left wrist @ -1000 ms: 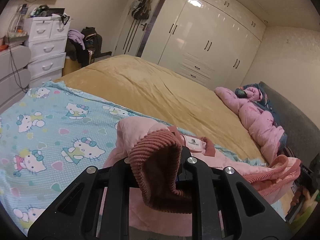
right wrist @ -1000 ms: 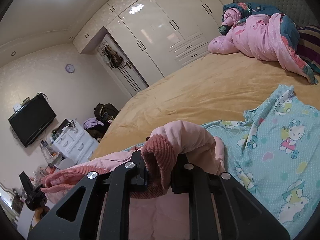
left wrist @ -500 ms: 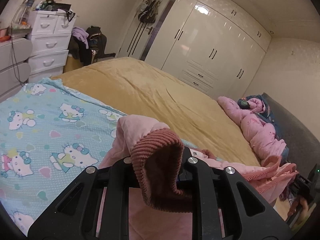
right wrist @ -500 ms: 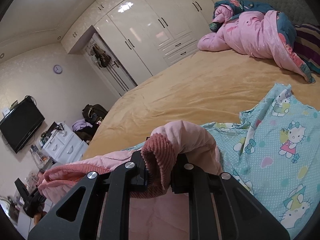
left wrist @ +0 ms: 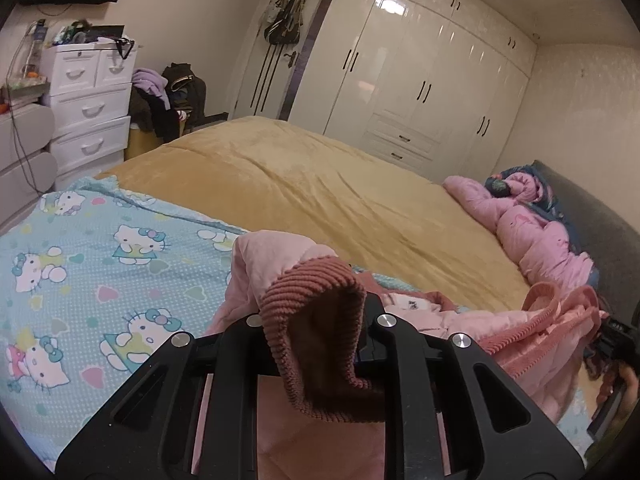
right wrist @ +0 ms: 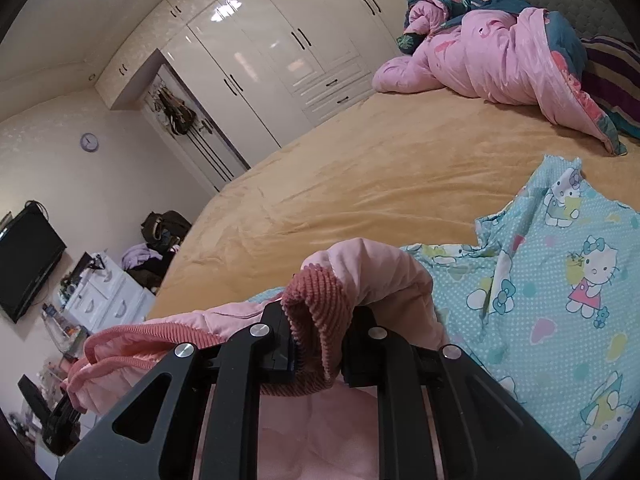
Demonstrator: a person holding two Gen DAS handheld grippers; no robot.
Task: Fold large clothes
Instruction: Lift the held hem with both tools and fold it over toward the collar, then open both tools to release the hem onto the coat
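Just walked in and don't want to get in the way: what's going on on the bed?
A person is folding a pink jacket with two hand-held tongs. The left tongs are shut on one ribbed cuff, the right tongs on the other cuff. The jacket's body hangs between them over a cartoon-print sheet on the bed.

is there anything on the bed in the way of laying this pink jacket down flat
Nothing visible blocks it. Both claws, left claw and right claw, grip the pink jacket's cuffs over the cartoon-cat sheet; the pink quilt lies apart near the headboard.
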